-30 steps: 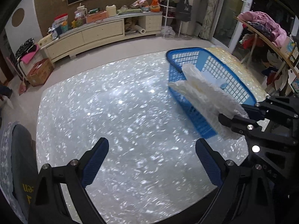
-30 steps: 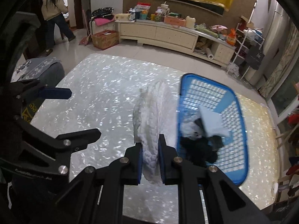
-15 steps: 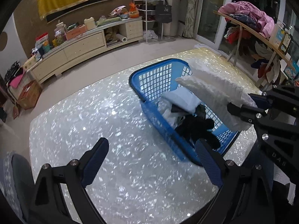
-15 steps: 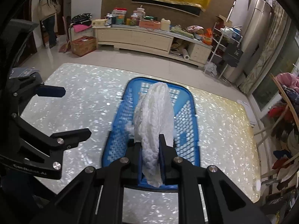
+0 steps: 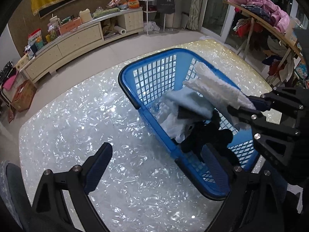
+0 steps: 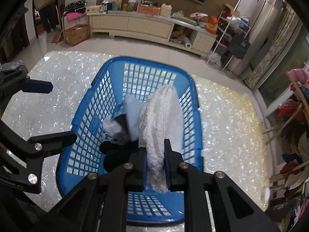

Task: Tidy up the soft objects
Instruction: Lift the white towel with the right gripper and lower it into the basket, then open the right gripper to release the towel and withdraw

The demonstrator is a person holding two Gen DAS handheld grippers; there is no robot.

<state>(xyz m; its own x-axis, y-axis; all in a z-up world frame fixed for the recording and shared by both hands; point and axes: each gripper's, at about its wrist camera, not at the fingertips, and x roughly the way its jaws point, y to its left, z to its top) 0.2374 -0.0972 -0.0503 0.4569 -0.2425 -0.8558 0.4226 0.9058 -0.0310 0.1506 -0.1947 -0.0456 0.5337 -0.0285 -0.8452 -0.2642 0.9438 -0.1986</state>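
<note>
Drop-off step in hand: right gripper (image 6: 154,162) pinching white quilted cloth (image 6: 162,123) above blue basket (image 6: 96,100), over clothes already inside. Next move, by judgement: lower, then release. Left gripper (image 5: 156,166) spread and empty at seven o'clock of basket. A second ago, cloth over the table, short of the basket.

White towel (image 5: 216,89) above blue basket (image 5: 152,114)

A lived-in home living room: a long cream sideboard (image 6: 135,26) cluttered with household goods along the top, clothes (image 5: 270,13) piled upper right, tiled floor.
</note>
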